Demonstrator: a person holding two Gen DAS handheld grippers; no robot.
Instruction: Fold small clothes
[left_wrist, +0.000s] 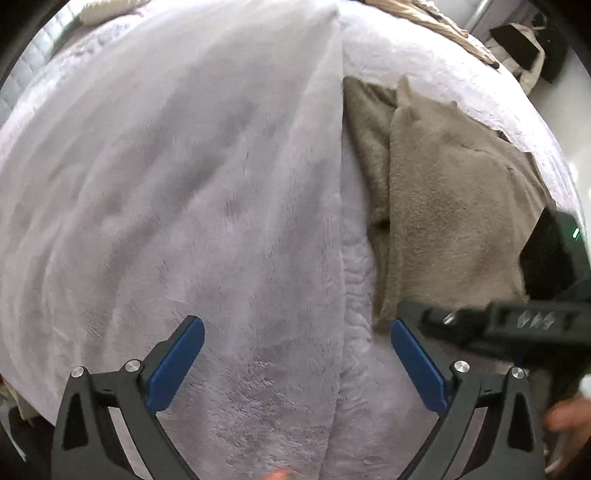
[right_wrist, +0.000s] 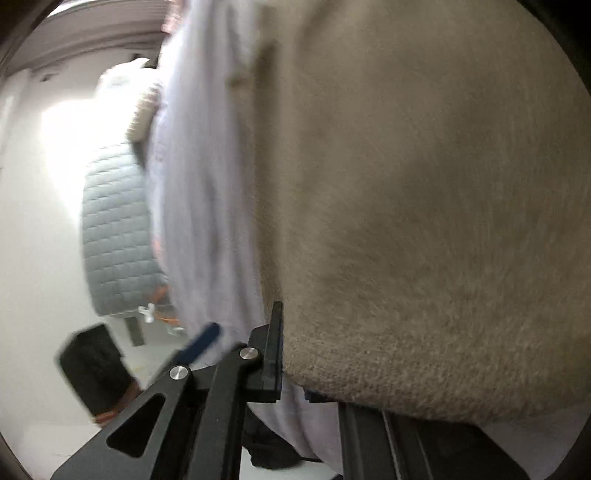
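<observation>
- The left gripper (left_wrist: 297, 363) points steeply down over a bed covered by a pale lilac plush blanket (left_wrist: 166, 184); its blue pads are spread wide with nothing between them, only blanket beneath.
- A long raised fold in the blanket (left_wrist: 338, 166) runs from the far edge of the bed toward the gripper.
- The task's thing, a tan fleece garment (left_wrist: 443, 206), lies on the blanket to the right of that fold, toward the bed's right edge, partly doubled over itself.
- The right gripper (right_wrist: 282, 354) has its fingers pressed together, pinching the hem of the tan garment; the cloth drapes over one finger and hides it.
- In the left wrist view the right gripper's dark body (left_wrist: 498, 325) comes in from the right edge, across the garment's near corner and just beside the left gripper's right finger.
- A person's hand (left_wrist: 569, 417) shows at the lower right, cut off by the frame.
- Beyond the bed's far right corner sit a cream-coloured bag and dark objects (left_wrist: 524, 44), too small to name.
- In the right wrist view, the garment fills most of the frame and blocks what is behind it; the picture is blurred.
- To its left are a grey quilted mattress side (right_wrist: 114, 236), a white floor, a dark box-like thing (right_wrist: 92, 365) and small orange and white items I cannot identify.
</observation>
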